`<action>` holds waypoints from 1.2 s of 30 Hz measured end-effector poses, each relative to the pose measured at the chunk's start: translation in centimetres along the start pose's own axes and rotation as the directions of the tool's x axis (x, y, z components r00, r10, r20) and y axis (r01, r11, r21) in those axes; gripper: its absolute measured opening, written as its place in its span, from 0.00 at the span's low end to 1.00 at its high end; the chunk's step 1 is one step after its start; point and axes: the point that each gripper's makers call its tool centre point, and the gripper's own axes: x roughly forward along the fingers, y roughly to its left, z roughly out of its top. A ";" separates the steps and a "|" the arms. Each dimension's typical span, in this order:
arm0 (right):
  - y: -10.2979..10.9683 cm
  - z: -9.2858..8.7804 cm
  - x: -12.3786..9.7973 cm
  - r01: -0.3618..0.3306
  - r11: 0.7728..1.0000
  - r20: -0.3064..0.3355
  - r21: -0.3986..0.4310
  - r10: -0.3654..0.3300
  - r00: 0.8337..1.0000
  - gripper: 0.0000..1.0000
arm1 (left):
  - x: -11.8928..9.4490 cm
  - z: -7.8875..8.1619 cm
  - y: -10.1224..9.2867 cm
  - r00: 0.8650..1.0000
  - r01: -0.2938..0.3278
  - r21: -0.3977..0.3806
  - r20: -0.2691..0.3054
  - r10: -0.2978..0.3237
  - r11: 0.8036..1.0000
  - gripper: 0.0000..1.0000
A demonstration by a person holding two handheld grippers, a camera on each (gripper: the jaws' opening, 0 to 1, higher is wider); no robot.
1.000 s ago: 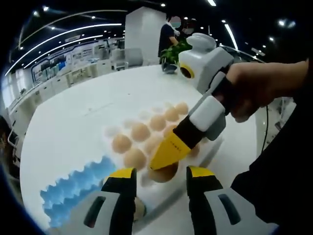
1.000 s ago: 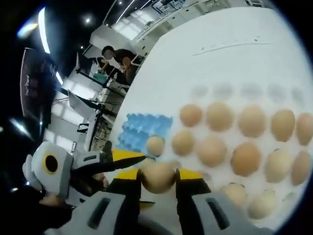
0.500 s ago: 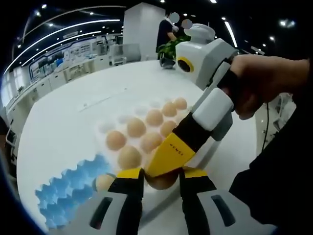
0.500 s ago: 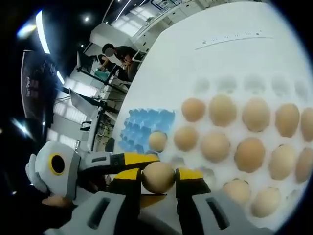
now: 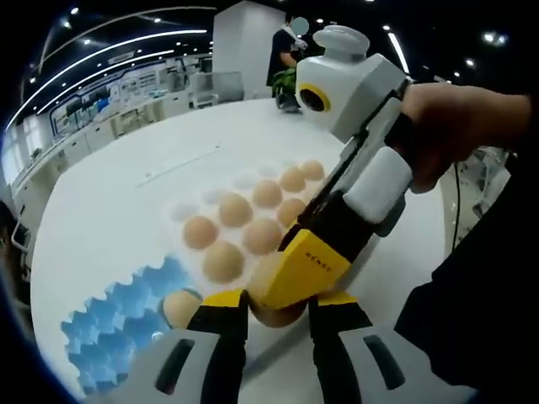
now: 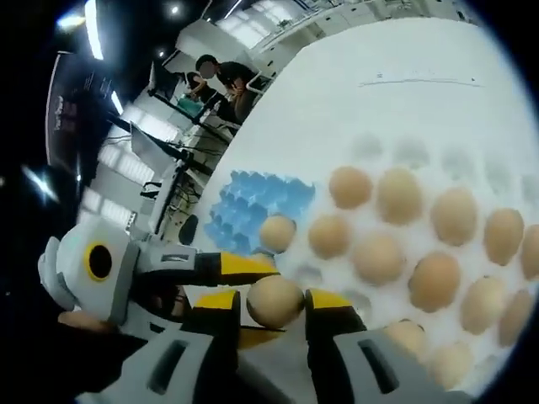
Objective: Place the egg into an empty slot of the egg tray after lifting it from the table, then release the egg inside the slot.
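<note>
A brown egg (image 6: 274,301) sits between the jaws of my right gripper (image 6: 274,305), which is shut on it. The white egg tray (image 6: 404,156) lies beyond, with several eggs and empty slots along its far row and near corner (image 6: 308,275). My left gripper (image 6: 253,282) reaches in from the left, its yellow fingertips against the egg. In the left gripper view, the left gripper (image 5: 280,301) has its jaws narrowed onto the same egg (image 5: 282,320). My right gripper (image 5: 290,290) comes down from the upper right, and its yellow finger covers the top of the egg.
A blue egg tray (image 5: 109,324) lies next to the white tray (image 5: 181,215) on the round white table, with one loose egg (image 5: 179,307) resting on it. A hand (image 5: 455,126) holds the right gripper. People stand at desks beyond the table.
My left jaws have closed from a wide gap down onto the egg. The right gripper has kept its hold. Both grippers have drifted slightly over the tray's near corner.
</note>
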 end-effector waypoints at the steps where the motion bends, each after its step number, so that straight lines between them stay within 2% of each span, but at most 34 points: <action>1: -0.1 0.1 0.0 0.008 1.000 0.002 -0.011 -0.008 1.000 0.34 | -0.1 0.0 0.1 1.000 -0.004 -0.013 -0.001 0.004 1.000 0.29; 5: -0.4 0.3 -0.2 0.017 0.999 0.013 -0.033 -0.017 1.000 0.40 | -0.2 -0.2 0.5 1.000 -0.005 -0.016 0.005 0.005 1.000 0.28; 10: -1.4 0.7 -1.0 0.032 0.999 0.031 -0.021 -0.032 0.999 0.40 | -0.3 -0.7 1.2 1.000 -0.014 -0.030 -0.002 0.014 0.999 0.28; 13: -1.9 0.9 -1.5 0.028 1.000 0.046 0.005 -0.029 0.999 0.41 | -0.5 -0.5 1.9 0.999 -0.024 -0.047 0.021 0.025 0.999 0.28; 24: -3.1 0.7 -2.1 0.059 0.997 0.064 0.042 -0.062 0.996 0.39 | -0.6 -0.5 3.2 0.998 -0.051 -0.072 0.023 0.053 0.996 0.28; 34: -3.6 -0.3 -1.9 0.054 0.998 0.053 0.021 -0.055 0.997 0.39 | -0.4 -0.4 3.6 0.999 -0.052 -0.066 0.013 0.053 0.996 0.28; 36: -3.8 -0.3 -2.0 0.070 0.997 0.050 -0.010 -0.070 0.996 0.39 | -0.4 -0.3 3.7 0.999 -0.044 -0.070 0.014 0.045 0.997 0.28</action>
